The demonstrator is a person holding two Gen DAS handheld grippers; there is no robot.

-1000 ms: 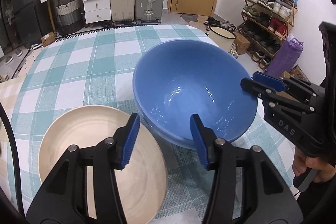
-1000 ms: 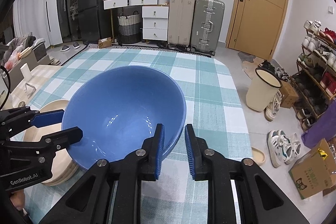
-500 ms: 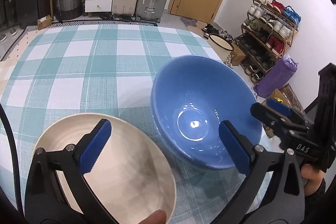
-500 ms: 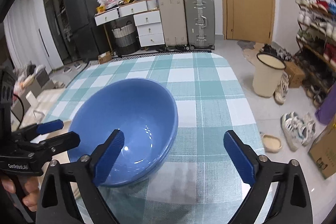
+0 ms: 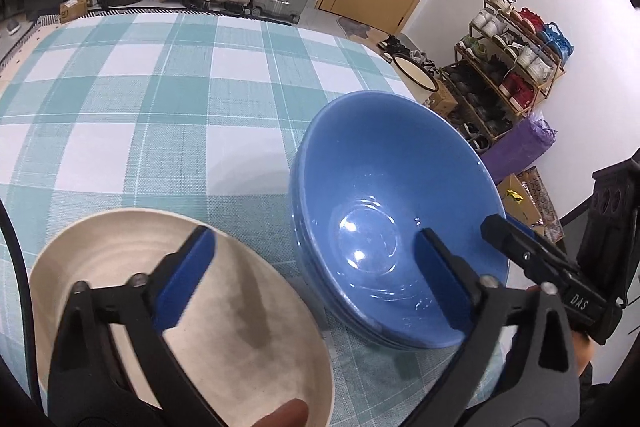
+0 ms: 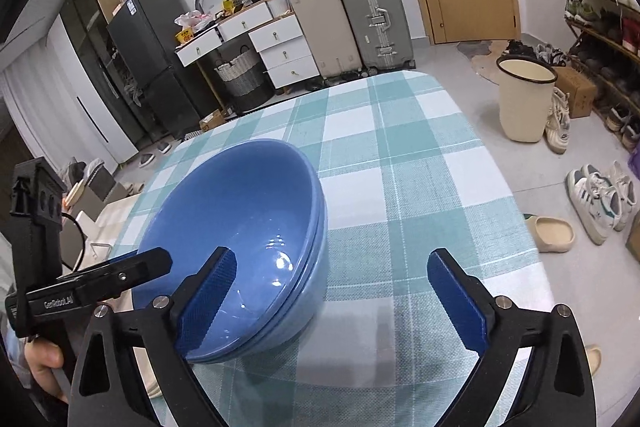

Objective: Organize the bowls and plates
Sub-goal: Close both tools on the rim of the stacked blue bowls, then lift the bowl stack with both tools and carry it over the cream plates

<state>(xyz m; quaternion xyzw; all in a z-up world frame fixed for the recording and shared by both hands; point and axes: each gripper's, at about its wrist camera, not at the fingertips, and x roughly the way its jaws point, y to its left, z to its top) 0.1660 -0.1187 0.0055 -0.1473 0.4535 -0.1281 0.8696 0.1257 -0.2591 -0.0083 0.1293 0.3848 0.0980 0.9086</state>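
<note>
A home: suitcases, shoe rack, checked tablecloth.

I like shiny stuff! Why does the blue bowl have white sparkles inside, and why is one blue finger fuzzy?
Left wrist view: sparkles in the blue bowl are glare from room light; the near finger is blurred. Right wrist view: same glare, fingers sharp, walls bent by the fisheye lens.

Stacked blue bowls sit upright on the checked cloth, just right of a shallow cream plate near the front edge.
</note>
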